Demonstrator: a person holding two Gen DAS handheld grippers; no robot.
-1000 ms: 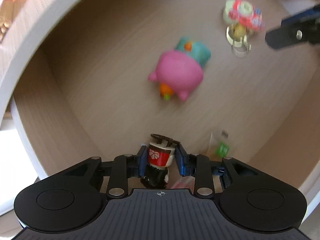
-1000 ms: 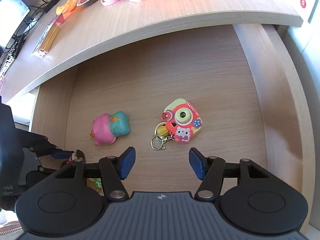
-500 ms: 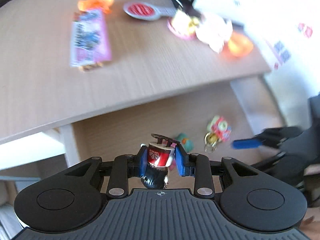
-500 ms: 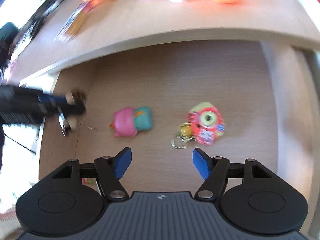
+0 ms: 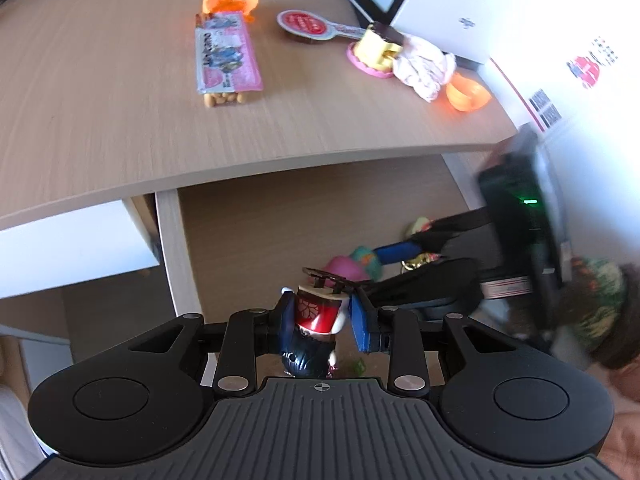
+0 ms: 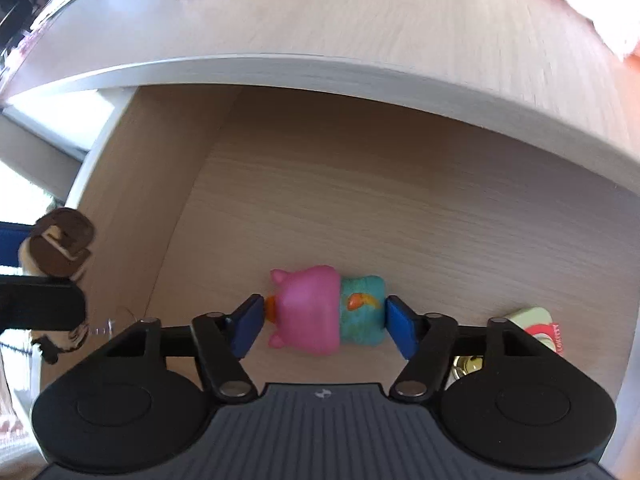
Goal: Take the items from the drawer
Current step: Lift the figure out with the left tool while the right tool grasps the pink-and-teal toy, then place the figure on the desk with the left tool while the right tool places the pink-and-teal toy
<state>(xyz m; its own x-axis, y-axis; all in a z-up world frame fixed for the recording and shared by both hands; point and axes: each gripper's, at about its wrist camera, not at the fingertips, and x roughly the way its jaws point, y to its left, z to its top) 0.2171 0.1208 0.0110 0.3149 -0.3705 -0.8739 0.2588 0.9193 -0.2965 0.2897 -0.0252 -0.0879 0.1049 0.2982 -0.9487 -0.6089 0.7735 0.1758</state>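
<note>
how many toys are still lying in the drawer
2: the pink and teal squishy toy between the closing right gripper pads, and the camera keychain at the right edge. More may be hidden.

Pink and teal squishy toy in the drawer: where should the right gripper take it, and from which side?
From above, end to end: the pink and teal squishy toy lies flat on the drawer floor, between the closing pads of the right gripper, one at the snout, one at the teal end.

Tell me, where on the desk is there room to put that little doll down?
The near desktop, left of the pink snack packet, is bare. The far right end is crowded: cake toy, cloth, orange cup. The left gripper holds the figurine.
</note>
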